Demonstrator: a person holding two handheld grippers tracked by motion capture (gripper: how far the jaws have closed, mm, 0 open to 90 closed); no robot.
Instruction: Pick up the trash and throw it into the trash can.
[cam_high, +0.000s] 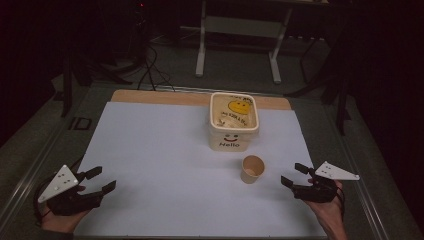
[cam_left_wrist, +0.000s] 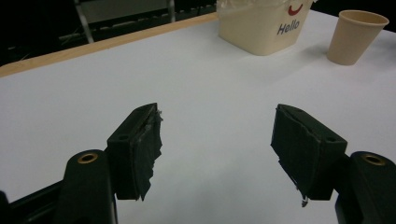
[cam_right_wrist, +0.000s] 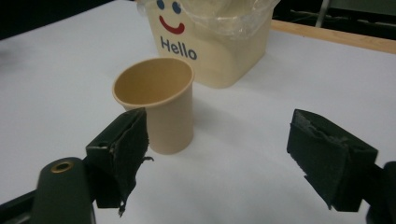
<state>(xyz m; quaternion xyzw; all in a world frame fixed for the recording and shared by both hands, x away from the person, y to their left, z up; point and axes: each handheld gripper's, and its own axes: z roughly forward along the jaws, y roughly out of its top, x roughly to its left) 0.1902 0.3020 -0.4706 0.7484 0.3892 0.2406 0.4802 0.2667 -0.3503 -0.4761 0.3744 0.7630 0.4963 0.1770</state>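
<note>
Jaws stand wide apart on both sides, with nothing between them. The right gripper (cam_high: 295, 175) rests low at the near right of the worktop (cam_high: 150, 150), just beside the paper cup (cam_high: 252, 169), which stands upright and apart from it, in front of the tub (cam_high: 233, 122). The left gripper (cam_high: 98, 180) sits at the near left, well apart from both.

By my reading, the work is barely begun: the cup is untouched and looks empty, and the tub holds a yellow packet (cam_high: 239, 107) under a clear liner. Grasping the cup is likely the first step, and everything after it remains.

Count: one cup, one tub, two grippers.
</note>
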